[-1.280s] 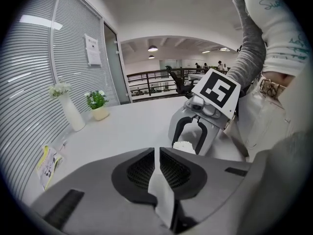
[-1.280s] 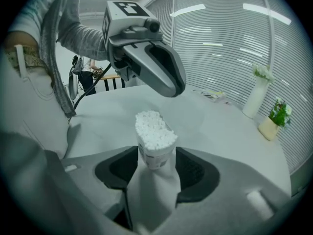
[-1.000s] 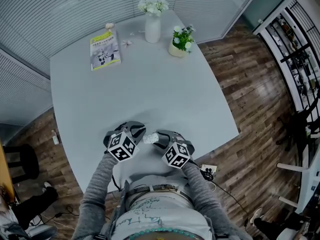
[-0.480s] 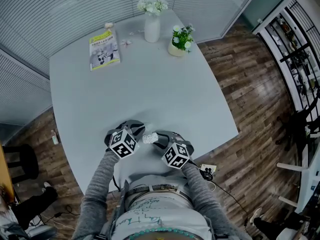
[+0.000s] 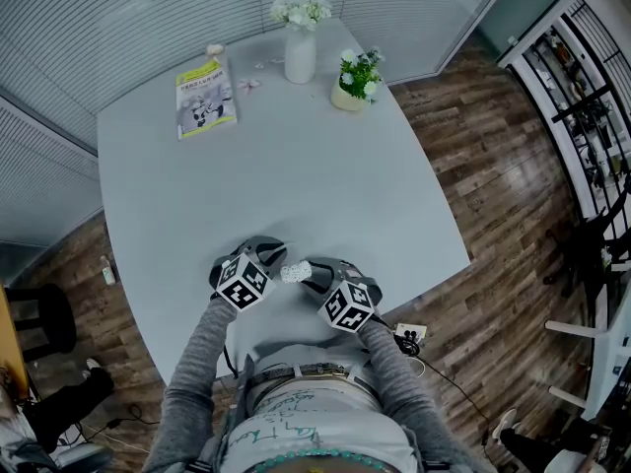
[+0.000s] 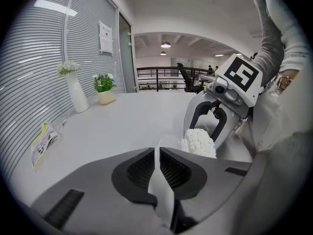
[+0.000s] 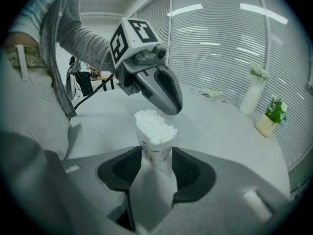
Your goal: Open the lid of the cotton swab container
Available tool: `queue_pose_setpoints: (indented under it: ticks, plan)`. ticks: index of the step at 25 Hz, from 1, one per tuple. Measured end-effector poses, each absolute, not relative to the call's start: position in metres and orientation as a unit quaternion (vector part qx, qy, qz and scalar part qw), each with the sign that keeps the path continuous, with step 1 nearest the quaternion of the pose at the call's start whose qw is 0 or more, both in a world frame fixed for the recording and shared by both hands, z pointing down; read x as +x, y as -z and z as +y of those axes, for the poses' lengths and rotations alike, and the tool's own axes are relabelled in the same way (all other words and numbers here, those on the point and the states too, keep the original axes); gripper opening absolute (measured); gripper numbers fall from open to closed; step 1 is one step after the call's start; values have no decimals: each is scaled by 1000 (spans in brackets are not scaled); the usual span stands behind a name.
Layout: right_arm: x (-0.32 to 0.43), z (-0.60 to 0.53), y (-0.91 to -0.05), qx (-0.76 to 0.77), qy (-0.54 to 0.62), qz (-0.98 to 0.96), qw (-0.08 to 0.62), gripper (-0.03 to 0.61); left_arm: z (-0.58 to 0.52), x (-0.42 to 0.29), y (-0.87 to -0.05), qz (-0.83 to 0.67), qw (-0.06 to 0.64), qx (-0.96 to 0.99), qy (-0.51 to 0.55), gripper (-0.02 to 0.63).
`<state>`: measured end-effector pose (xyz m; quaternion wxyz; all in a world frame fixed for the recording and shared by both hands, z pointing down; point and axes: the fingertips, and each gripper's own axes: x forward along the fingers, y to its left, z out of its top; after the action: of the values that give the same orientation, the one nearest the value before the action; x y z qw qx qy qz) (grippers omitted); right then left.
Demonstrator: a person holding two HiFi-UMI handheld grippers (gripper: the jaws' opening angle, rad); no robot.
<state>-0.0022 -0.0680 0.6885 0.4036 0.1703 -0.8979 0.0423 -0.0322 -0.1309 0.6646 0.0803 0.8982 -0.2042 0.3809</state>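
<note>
Gripping cotton swab container (image 7: pixel 154 131) in right gripper (image 7: pixel 155 155), jaws just closing, left gripper (image 6: pixel 156 153) pinching clear lid (image 6: pixel 161 190)

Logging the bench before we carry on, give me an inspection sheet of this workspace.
Surface: pale grey table.
Job's things: cotton swab container, swab tips uncovered; clear lid held beside it.
Clutter: booklet, vase, potted plant at the far edge.
Grippers: left gripper shut on the lid; right gripper has just been closing its jaws, gripping the container.
Cables: power strip on the floor.
Surroundings: wood floor, slatted blinds, shelving.
</note>
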Motion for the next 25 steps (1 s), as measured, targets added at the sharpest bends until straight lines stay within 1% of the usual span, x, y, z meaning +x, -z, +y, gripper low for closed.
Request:
queue_pose_setpoints:
  ticks: [7,12,17,25]
  plan:
    - [-3,-68,-690,168,-46,-899,403,195,-138,-32,-639,-237,104,921,-292,40]
    - [-2,-65,-689,166,-45,-899,403,195,-133,-34,-617,-252,115,929,-247,90]
    - [-2,-66,-688,167,-43,-898,404,195,-128,-43,-612,-261,110,927,-246,128]
    - [-2,-63,-685,170,-41,-898,404,195,-110,-63,-626,-271,128,917,-262,182]
